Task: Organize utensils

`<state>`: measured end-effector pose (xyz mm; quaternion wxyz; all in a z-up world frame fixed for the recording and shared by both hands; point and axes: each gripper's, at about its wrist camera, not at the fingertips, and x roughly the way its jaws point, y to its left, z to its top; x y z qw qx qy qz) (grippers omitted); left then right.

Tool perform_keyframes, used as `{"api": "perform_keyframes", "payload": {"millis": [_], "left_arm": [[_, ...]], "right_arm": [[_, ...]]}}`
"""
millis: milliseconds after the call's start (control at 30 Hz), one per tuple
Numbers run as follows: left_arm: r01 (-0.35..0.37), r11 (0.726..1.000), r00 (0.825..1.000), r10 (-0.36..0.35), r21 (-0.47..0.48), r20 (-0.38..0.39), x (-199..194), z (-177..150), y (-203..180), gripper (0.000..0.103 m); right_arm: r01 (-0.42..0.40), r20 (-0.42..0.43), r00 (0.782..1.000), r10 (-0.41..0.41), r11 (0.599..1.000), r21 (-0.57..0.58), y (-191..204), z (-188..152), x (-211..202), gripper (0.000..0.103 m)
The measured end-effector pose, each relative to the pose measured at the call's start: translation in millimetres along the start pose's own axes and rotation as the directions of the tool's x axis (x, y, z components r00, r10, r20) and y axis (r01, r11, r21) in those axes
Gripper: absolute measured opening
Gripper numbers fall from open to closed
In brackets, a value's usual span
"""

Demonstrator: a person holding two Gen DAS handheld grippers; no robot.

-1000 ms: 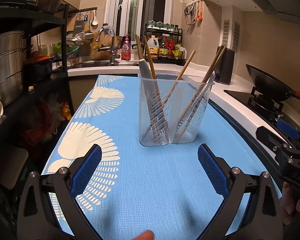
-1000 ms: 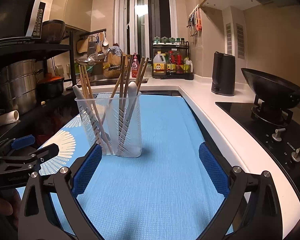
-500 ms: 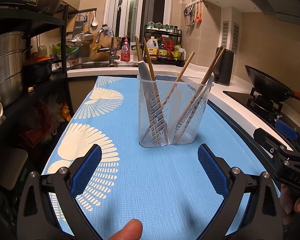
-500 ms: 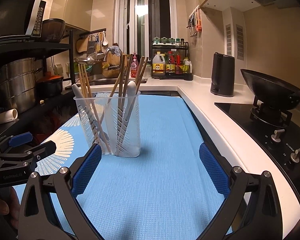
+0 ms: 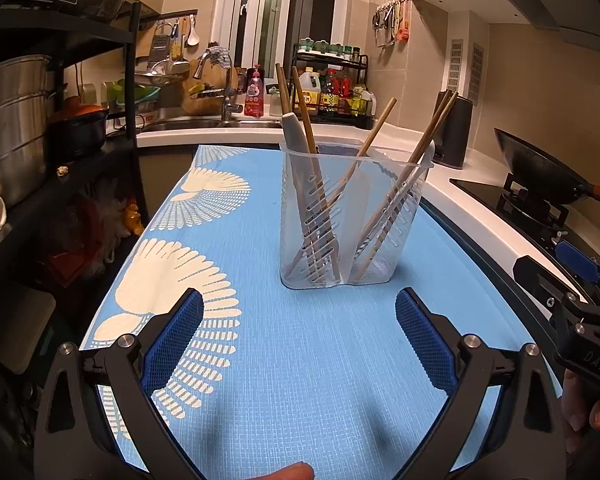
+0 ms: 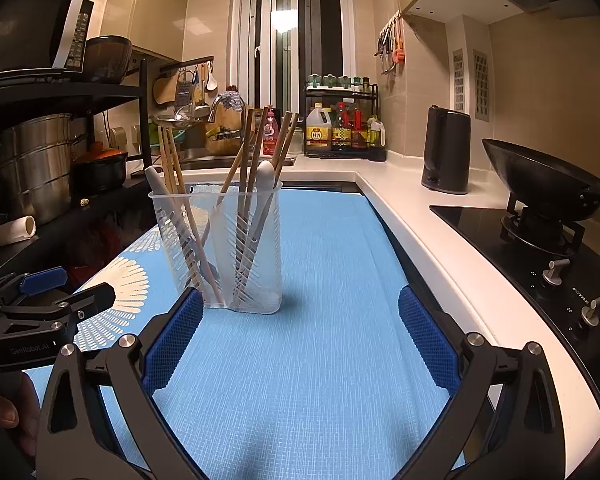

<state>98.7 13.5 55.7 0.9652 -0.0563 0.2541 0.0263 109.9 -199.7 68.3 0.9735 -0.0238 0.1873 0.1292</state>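
The left wrist view takes in the sink faucet (image 5: pixel 220 76) and a black shelf rack (image 5: pixel 60 92) with a steel stockpot (image 5: pixel 12 120), and catches the right gripper (image 5: pixel 572 292) at its right edge with fingers of the hand holding it; the right wrist view instead shows the microwave (image 6: pixel 40 32) atop that rack, the stove knobs (image 6: pixel 556 272) and the left gripper (image 6: pixel 60 292) low at its left edge. Both views show a black wok (image 6: pixel 540 176) on the burner, a dark kettle (image 6: pixel 446 150) on the white counter and a rack of bottles (image 6: pixel 342 128) by the window. Nothing lies between either gripper and the clear plastic utensil holder (image 5: pixel 354 216), which stands upright on the blue mat (image 5: pixel 300 360), ahead of both and apart from them. It has two compartments: in the left wrist view the nearer-left one holds wooden chopsticks (image 5: pixel 296 100) and a white-handled utensil (image 5: pixel 294 132), and the right one more chopsticks; the right wrist view shows a second white handle (image 6: pixel 266 172). Both grippers have their blue pads spread wide with nothing between them.
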Motion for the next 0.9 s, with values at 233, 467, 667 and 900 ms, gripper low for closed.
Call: {"api": "perform_keyframes", "payload": {"millis": [233,467,667,900], "left_arm": [[0.0,1.0,1.0,0.0,0.0,0.0,-0.2,0.1,0.2,0.094],[-0.002,1.0,1.0,0.002,0.017,0.018,-3.2,-0.5,-2.2,0.094],[0.0,1.0,1.0,-0.001,0.022,0.017,-2.1,-0.7,-4.2,0.094],[-0.006,1.0,1.0,0.006,0.015,0.007,-0.1,0.1,-2.2,0.094]], "right_arm": [[0.001,-0.002,1.0,-0.001,1.0,0.001,-0.4,-0.1,-0.3,0.097],[-0.001,-0.004,1.0,0.001,1.0,0.0,-0.4,0.2,0.1,0.097],[-0.001,-0.003,1.0,0.001,1.0,0.0,-0.1,0.1,-0.1,0.097],[-0.001,-0.009,1.0,0.001,1.0,-0.002,0.6,0.0,0.3,0.097]]}}
